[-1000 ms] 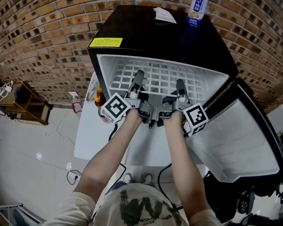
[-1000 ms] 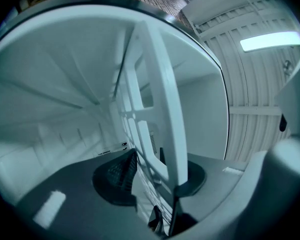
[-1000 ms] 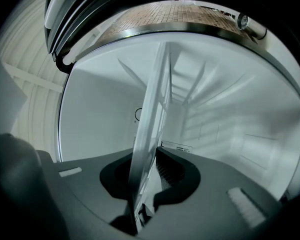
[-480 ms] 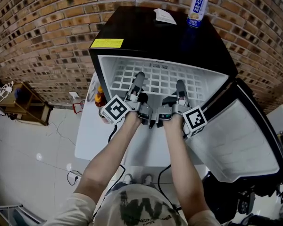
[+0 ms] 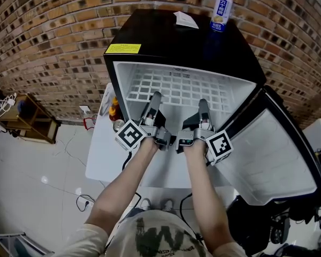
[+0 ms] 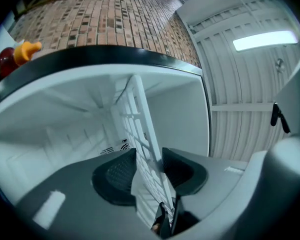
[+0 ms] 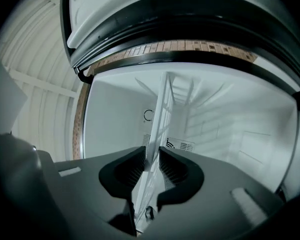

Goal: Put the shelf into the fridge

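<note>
A small black fridge [image 5: 171, 39] is standing against a brick wall [image 5: 48, 31]. Its door [image 5: 267, 159] is hanging wide open on the right. The white wire shelf [image 5: 176, 87] is lying flat inside the fridge, high up, with its front edge facing the person. The person is reaching in with both arms and holding a claw in each hand at that front edge. The two claws are sitting side by side, a little apart.

The left claw [image 5: 155, 97] is sitting at the left part of the edge. Its jaws have just been opening. In the left gripper view they are standing open, with the edge of the shelf running between the two pads. The pads are not squeezing it.

The right claw [image 5: 203, 104] is sitting at the right part of the edge. In the right gripper view its two pads are pressing on the shelf from both sides, so this claw is holding the shelf tight.

A blue and white drink can [image 5: 222, 12] is standing on top of the fridge near the back. A piece of white paper [image 5: 186, 19] is lying near it. A yellow sticker [image 5: 123, 48] is sitting at the front left corner of the top. A white table [image 5: 99, 157] is standing to the left of the fridge, with a red sauce bottle [image 5: 113, 110] on it.
</note>
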`<move>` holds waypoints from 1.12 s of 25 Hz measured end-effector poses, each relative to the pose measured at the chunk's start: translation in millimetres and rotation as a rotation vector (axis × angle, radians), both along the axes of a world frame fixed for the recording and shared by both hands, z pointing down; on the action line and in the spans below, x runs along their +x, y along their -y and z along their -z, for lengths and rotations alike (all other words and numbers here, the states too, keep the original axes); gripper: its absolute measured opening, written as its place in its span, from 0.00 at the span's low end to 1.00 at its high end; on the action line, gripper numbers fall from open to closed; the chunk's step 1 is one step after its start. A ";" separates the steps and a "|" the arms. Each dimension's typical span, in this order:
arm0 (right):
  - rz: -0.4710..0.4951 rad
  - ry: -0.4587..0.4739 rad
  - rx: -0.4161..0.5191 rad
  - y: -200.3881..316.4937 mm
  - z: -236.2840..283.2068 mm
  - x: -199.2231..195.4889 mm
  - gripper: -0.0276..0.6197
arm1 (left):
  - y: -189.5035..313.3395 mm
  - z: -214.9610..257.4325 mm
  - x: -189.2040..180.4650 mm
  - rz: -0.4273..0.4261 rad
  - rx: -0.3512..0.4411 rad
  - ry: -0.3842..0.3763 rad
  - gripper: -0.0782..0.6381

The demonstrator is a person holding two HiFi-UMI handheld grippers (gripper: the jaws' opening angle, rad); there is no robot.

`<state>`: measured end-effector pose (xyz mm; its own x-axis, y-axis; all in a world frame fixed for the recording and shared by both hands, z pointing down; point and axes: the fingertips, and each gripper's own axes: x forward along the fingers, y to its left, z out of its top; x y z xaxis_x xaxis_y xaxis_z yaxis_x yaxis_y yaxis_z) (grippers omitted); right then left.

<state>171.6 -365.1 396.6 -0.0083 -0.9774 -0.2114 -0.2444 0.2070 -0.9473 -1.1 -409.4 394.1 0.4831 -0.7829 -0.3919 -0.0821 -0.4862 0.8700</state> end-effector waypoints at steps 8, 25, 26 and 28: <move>0.019 -0.014 -0.001 -26.2 -7.3 -7.8 0.11 | -26.6 -13.2 -5.0 0.011 0.005 0.069 0.30; 0.135 -0.400 0.086 -114.0 23.3 -63.1 0.05 | -142.5 32.2 5.7 -0.010 0.293 0.497 0.12; 0.135 -0.438 0.106 -120.1 29.5 -67.5 0.05 | -147.8 34.3 6.1 -0.011 0.305 0.526 0.11; 0.128 -0.544 0.148 -131.7 41.4 -77.3 0.04 | -158.9 36.8 8.0 -0.006 0.335 0.605 0.11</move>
<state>94.3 -233.4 355.2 -0.2702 -0.9218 -0.2780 -0.6524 0.3876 -0.6512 6.9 -250.5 357.4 0.6970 -0.6633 -0.2724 -0.5024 -0.7228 0.4745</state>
